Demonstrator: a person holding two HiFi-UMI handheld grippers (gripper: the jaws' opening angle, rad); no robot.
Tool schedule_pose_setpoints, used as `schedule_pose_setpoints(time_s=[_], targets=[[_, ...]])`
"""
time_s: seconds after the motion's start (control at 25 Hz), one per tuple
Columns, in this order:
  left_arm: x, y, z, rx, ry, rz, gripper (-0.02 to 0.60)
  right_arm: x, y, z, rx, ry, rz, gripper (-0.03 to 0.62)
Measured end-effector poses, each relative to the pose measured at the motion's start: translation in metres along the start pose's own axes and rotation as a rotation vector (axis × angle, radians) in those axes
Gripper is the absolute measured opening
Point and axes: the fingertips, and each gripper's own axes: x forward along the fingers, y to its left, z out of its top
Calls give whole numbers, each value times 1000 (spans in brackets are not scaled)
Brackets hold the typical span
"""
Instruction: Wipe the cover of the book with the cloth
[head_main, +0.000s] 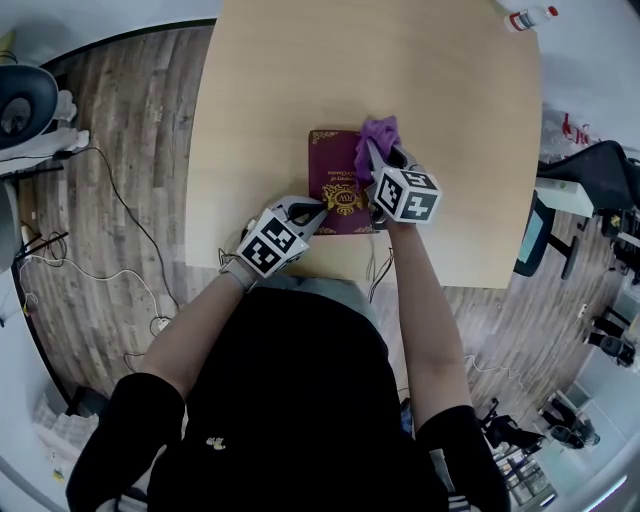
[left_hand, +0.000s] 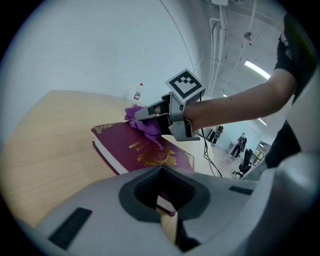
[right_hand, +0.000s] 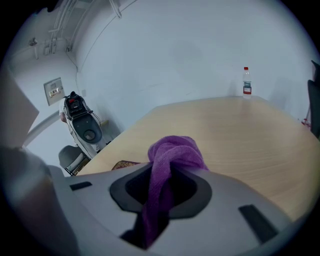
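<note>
Cloth (right_hand: 172, 150) fills the right gripper (head_main: 372, 152): its jaws are clamped on a purple bunch that spills out past the tips. The bunch lies on the far right part of the book (head_main: 335, 165), touching the cover. The book is maroon with a gold crest and lies flat, closed, near the front edge of the table (head_main: 300, 80), just in front of the person.

The left gripper (head_main: 314, 211) comes in from the near left. Its jaws are drawn close together on the book's near corner, where a bit of white page edge and maroon cover shows between the tips.

From above, the right gripper's marker cube hides the book's near right edge, and the cloth hides its far right corner. The left gripper covers a bit of the near left edge.

Across the table, well apart from the book, a bottle (head_main: 525, 17) lies at the far right corner. Cables (head_main: 120, 210) trail over the wooden floor to the left.
</note>
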Motion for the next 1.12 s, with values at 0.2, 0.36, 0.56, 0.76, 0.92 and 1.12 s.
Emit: schedule_pose_setpoints(time_s=[0.2, 0.36, 0.56, 0.76, 0.92, 1.12], targets=[[-2, -1, 6, 14, -28, -6, 18, 2, 3, 1, 3, -6, -9, 84], [-1, -1, 5, 20, -42, -7, 18, 2, 3, 0, 10, 7, -6, 84], [-1, 0, 0, 24, -35, -12, 18, 2, 7, 0, 14, 8, -14, 84], [3, 1, -1, 28, -35, -14, 18, 5, 15, -3, -1, 19, -9, 84], [3, -1, -2, 28, -36, -21, 18, 4, 19, -5, -7, 23, -16, 84], [2, -1, 0, 33, -36, -19, 18, 3, 19, -7, 0, 28, -11, 84]])
